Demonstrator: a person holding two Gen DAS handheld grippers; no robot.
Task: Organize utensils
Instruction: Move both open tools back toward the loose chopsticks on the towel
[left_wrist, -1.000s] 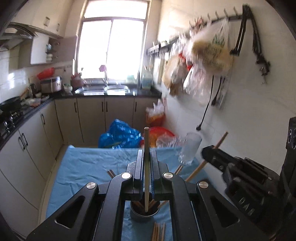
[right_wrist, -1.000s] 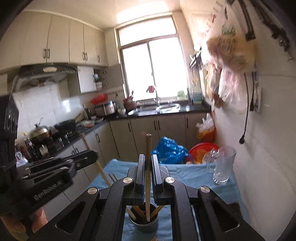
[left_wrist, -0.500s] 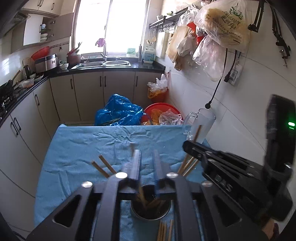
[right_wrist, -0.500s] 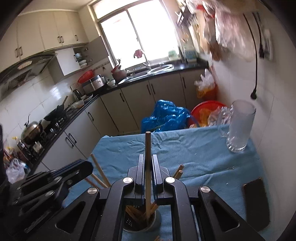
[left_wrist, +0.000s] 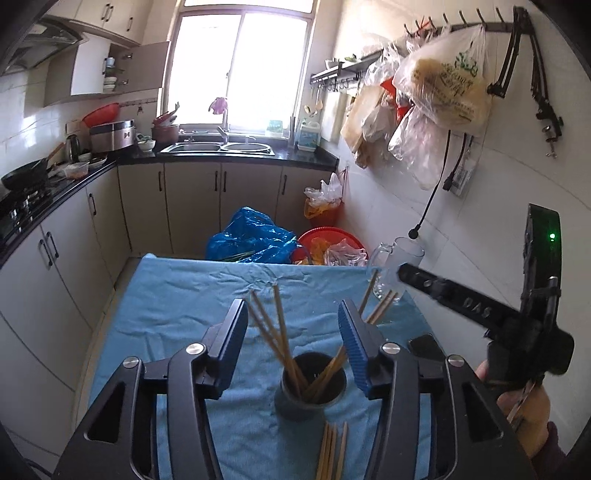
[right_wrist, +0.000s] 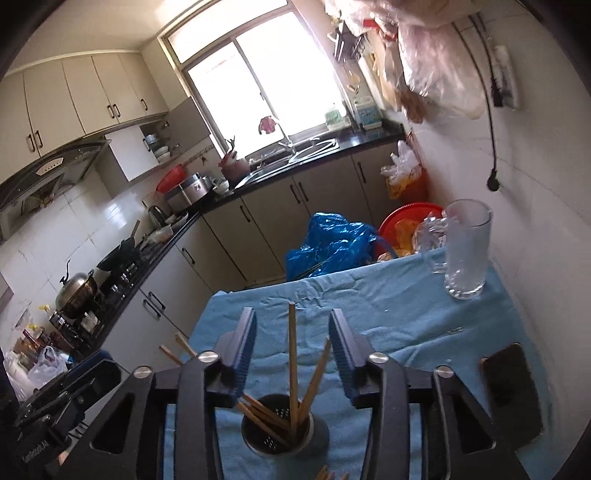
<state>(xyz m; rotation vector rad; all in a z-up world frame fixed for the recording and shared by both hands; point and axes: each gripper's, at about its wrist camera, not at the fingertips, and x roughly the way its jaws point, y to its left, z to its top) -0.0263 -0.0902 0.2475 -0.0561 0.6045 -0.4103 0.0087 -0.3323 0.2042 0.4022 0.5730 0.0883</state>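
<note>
Thin wooden chopsticks (right_wrist: 293, 354) lean in a dark round perforated metal holder (right_wrist: 284, 434) on the blue cloth-covered table (right_wrist: 406, 314); more lie loose, blurred, just before it (left_wrist: 332, 450). Both the left gripper (left_wrist: 291, 328) and right gripper (right_wrist: 293, 336) have just been opening, jaws apart, pressing nothing. A clear glass mug (right_wrist: 466, 247) stands far right.

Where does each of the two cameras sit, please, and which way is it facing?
Left wrist: sits on the left gripper, looking down along its open fingers at the dark holder of chopsticks on the blue cloth; the right gripper and a hand show at right.
Right wrist: sits on the right gripper, fingers open over the same holder; the left gripper shows at lower left.
Shared: holder, chopsticks, cloth, glass mug, window.
</note>
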